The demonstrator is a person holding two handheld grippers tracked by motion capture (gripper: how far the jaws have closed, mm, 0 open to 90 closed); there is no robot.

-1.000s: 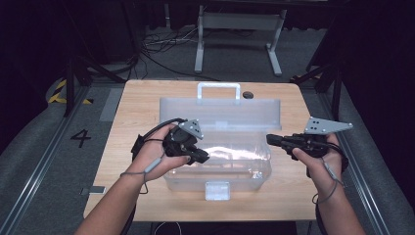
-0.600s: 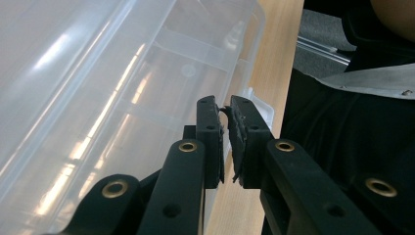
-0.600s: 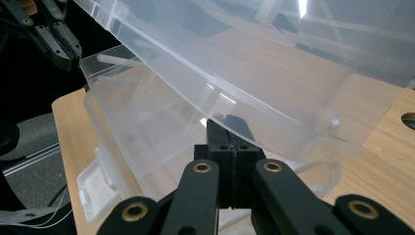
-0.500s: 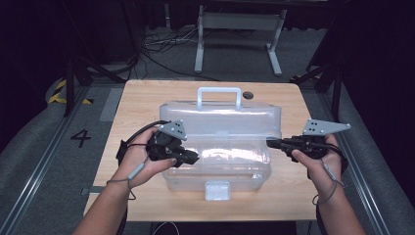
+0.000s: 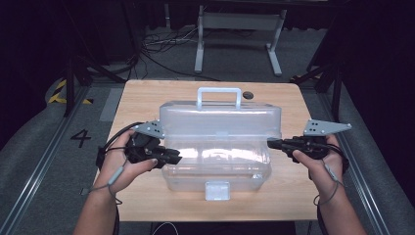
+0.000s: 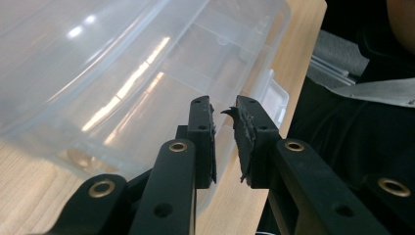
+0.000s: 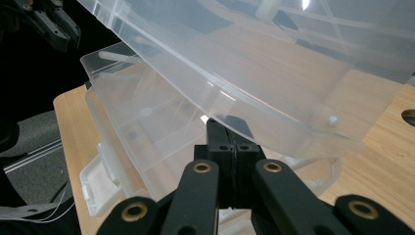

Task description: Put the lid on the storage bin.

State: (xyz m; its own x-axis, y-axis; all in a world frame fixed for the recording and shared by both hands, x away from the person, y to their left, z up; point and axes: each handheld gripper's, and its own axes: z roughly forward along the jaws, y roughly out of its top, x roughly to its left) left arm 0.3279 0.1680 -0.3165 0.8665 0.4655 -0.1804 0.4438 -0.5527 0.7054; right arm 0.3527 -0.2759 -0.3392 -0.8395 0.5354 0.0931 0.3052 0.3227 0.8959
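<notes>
Centre frame on surface (image 5: 147,98): clear box (image 5: 218,164), lid (image 5: 220,120) raised. Right claw (image 5: 270,143) pressed together under lid's right edge; left claw (image 5: 177,157) just been opening, empty, at left end. Could slip out, dropping lid shut.

Just a light wooden table (image 5: 147,98) with a small dark round thing (image 5: 248,94) near its far edge, maybe a hole. Behind it, tangled cables (image 5: 161,49) and a grey metal stand (image 5: 240,22) sit on the floor, plus a "4" marking (image 5: 80,138) left.
</notes>
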